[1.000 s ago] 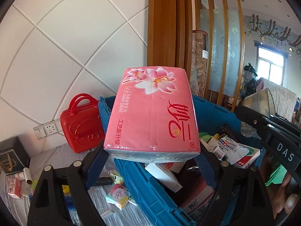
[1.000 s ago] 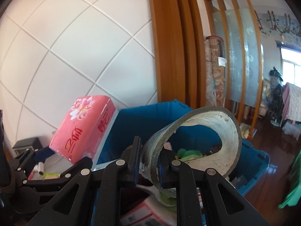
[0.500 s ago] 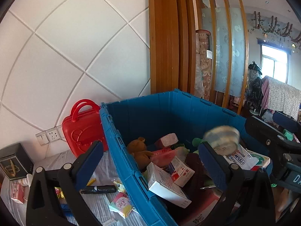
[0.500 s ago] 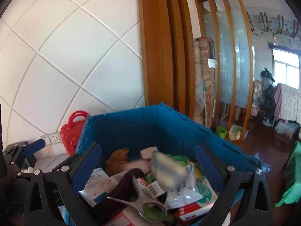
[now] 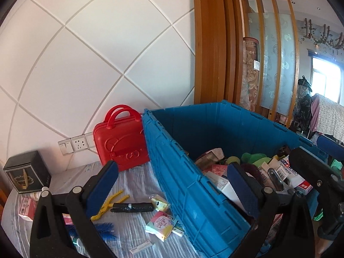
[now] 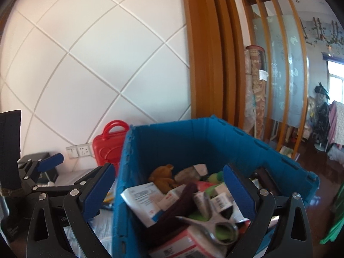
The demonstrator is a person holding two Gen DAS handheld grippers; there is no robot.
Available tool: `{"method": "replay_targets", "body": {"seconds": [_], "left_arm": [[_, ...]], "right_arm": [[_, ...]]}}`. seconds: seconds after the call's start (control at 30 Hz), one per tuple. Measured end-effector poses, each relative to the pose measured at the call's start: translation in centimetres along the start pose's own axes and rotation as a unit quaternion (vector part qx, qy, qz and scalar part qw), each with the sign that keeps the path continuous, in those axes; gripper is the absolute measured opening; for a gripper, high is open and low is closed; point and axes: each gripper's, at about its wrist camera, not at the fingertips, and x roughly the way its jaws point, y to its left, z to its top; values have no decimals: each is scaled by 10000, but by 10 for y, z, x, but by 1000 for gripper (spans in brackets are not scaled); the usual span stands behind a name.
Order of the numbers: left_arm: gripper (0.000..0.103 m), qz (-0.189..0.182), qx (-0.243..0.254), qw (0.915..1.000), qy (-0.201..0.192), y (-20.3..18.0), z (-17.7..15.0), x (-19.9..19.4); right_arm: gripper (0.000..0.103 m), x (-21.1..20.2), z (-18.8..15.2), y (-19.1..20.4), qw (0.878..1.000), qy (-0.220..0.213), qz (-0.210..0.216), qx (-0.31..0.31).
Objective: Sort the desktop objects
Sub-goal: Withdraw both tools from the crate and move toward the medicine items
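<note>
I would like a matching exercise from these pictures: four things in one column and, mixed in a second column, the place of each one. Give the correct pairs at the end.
Things:
1. red case
2. brown plush toy
3. black box
4. yellow clip

Places:
A. inside the blue crate
B. flat on the cloth in front of the case
C. upright against the white wall, beside the crate
D. far left on the table, below the wall sockets

Pairs: 1-C, 2-A, 3-D, 4-B

Both wrist views share bin (image 5: 193, 172).
</note>
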Motion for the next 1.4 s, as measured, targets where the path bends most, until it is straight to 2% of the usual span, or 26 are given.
{"method": "replay_targets", "body": {"seconds": [0.27,0.4,0.73,0.83,0.97,1.2,1.4], "left_arm": [[102,459,-318,9984,81,68,-31,-18],[102,908,-370,9951,145,111,-63,-30],[102,1664,-899,9803,578,201,-149,-59],[102,1777,-1045,9756,757,217,-169,-63],[102,1903,-1116,9716,852,230,-185,-71],[102,2106,-1128,9678,793,244,-190,-96],[102,2153,-1325,9649,715,255,-195,-111]], "right_arm": [[101,-5,-21,55,9989,16,438,-174],[101,-9,-43,94,9963,53,743,-427],[101,13,-134,162,9839,853,1453,-598],[101,14,-152,178,9795,994,1614,-677],[101,11,-160,191,9760,1089,1739,-723],[101,2,-158,214,9736,960,1901,-815],[101,-2,-162,227,9731,933,1967,-752]]}}
